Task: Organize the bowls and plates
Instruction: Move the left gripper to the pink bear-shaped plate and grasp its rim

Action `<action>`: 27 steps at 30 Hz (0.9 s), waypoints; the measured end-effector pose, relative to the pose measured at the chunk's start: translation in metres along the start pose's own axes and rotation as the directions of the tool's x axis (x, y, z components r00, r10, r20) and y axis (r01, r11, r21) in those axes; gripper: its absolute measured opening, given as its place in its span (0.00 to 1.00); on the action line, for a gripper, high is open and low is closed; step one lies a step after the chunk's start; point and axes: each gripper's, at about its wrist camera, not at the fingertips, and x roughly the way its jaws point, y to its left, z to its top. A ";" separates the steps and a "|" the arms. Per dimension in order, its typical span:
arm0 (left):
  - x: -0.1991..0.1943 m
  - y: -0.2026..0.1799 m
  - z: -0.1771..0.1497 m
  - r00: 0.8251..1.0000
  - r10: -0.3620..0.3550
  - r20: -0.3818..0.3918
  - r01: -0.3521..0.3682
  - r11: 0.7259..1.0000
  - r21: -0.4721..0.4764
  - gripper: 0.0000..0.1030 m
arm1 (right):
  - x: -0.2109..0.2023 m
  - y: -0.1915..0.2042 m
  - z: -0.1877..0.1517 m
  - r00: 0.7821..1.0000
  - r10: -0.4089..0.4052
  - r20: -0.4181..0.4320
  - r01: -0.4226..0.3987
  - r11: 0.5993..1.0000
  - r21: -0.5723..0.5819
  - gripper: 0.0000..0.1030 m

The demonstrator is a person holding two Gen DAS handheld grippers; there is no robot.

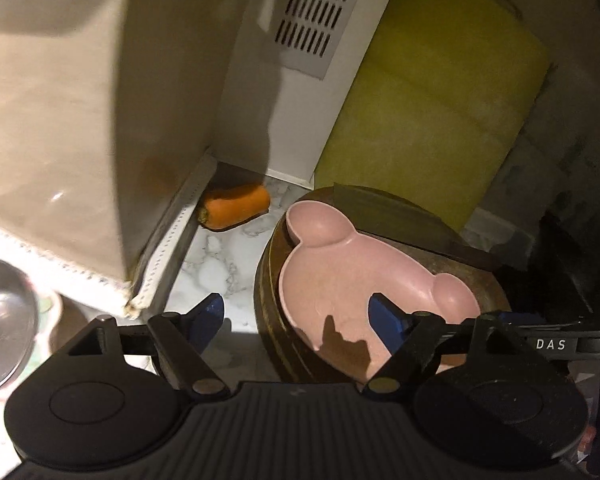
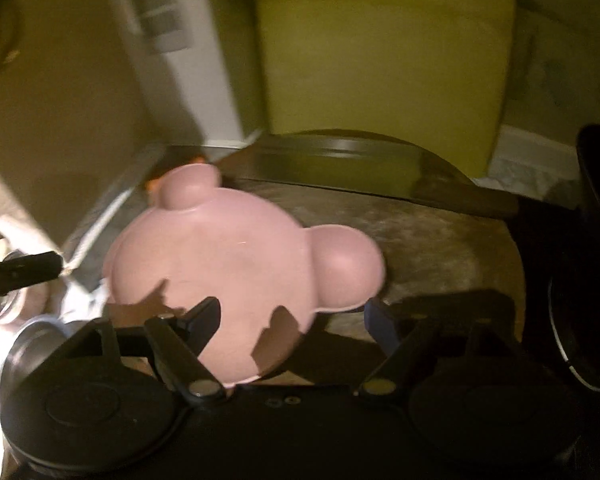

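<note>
Both grippers, left gripper point(image 1: 296, 314) and right gripper point(image 2: 294, 318), are holding their fingers apart, gripping nothing. Between them the pink bear-shaped plastic plate point(image 1: 364, 280) is lying on the round dark wooden board point(image 1: 476, 276), not yet picked up. Left of this board a steel bowl point(image 1: 0, 320) is also waiting, so the organizing seems to be only starting.

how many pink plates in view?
1. The bear-shaped pink plate lies on the round wooden board, just ahead of both open hand-held grippers. The metal bowl at left may hide other dishes.

Left gripper point(image 1: 296, 320) fingers spread wide, right gripper point(image 2: 296, 320) fingers likewise apart, neither gripping
</note>
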 end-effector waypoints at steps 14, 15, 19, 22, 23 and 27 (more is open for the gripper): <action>0.081 0.011 0.011 0.989 -0.005 -0.146 -0.003 0.999 -0.055 0.57 | 0.047 -0.053 0.010 0.997 0.005 -0.083 0.007 0.991 0.137 0.64; 0.084 0.012 0.011 0.988 -0.007 -0.155 -0.002 0.998 -0.060 0.54 | 0.047 -0.054 0.011 0.996 0.003 -0.084 0.008 0.991 0.131 0.62; 0.090 0.012 0.010 0.984 -0.026 -0.175 0.014 0.997 -0.070 0.39 | 0.047 -0.057 0.014 0.996 0.017 -0.085 -0.005 0.991 0.136 0.43; 0.092 0.008 0.010 0.983 -0.018 -0.184 0.008 0.999 -0.054 0.32 | 0.048 -0.057 0.015 0.996 0.019 -0.087 -0.006 0.990 0.141 0.29; 0.092 0.007 0.009 0.983 -0.011 -0.184 0.002 0.999 -0.047 0.30 | 0.048 -0.057 0.015 0.996 0.023 -0.085 -0.011 0.990 0.143 0.24; 0.090 0.007 0.009 0.984 0.003 -0.179 -0.011 0.999 -0.044 0.22 | 0.047 -0.055 0.015 0.995 0.052 -0.079 -0.040 0.987 0.154 0.11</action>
